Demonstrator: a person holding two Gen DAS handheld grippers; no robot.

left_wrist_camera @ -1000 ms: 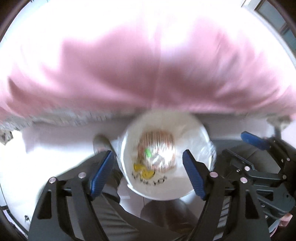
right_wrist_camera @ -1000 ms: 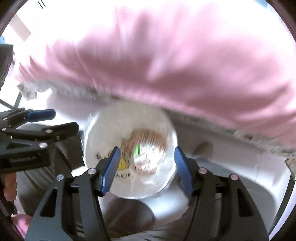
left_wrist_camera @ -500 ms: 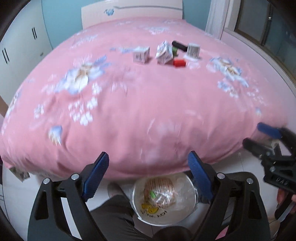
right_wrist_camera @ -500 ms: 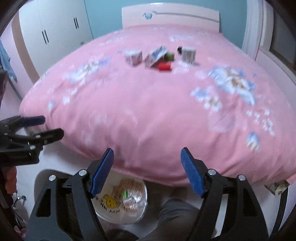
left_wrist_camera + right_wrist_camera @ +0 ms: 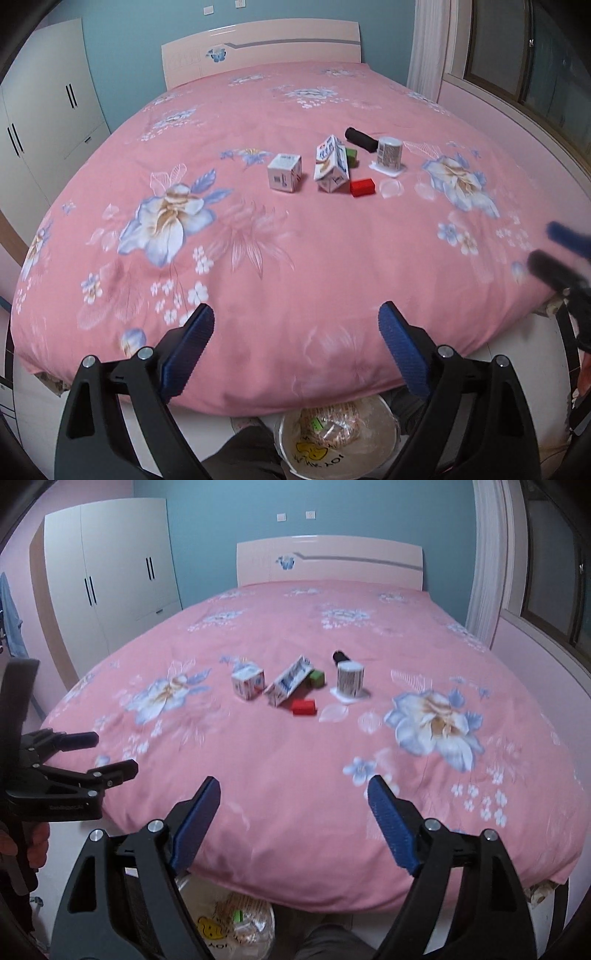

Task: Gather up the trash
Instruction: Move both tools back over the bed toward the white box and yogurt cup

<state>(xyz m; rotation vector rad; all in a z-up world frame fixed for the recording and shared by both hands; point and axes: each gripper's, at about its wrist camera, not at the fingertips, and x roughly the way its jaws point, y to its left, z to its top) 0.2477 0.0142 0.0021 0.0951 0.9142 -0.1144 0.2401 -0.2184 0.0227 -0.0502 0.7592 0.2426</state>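
Observation:
Trash lies in a cluster mid-bed on the pink floral cover (image 5: 258, 258): a white cube box (image 5: 284, 172), a tilted milk carton (image 5: 331, 164), a red block (image 5: 362, 187), a green block (image 5: 351, 156), a black cylinder (image 5: 360, 139) and a white cup (image 5: 388, 155). They show in the right wrist view too: box (image 5: 248, 681), carton (image 5: 288, 685), red block (image 5: 304, 706), cup (image 5: 350, 681). My left gripper (image 5: 295, 343) and right gripper (image 5: 293, 816) are open and empty at the bed's near edge, far from the trash. A lined trash bin (image 5: 338, 439) with wrappers stands on the floor below.
A white wardrobe (image 5: 110, 590) stands at left, the headboard (image 5: 328, 561) at the far end, a window ledge (image 5: 517, 122) at right. The bin also shows in the right wrist view (image 5: 229, 926). The person's leg (image 5: 243, 458) is beside it.
Both grippers have swung up from looking down into the bin to looking across the bed. The trash cluster came into view. Both stayed open.

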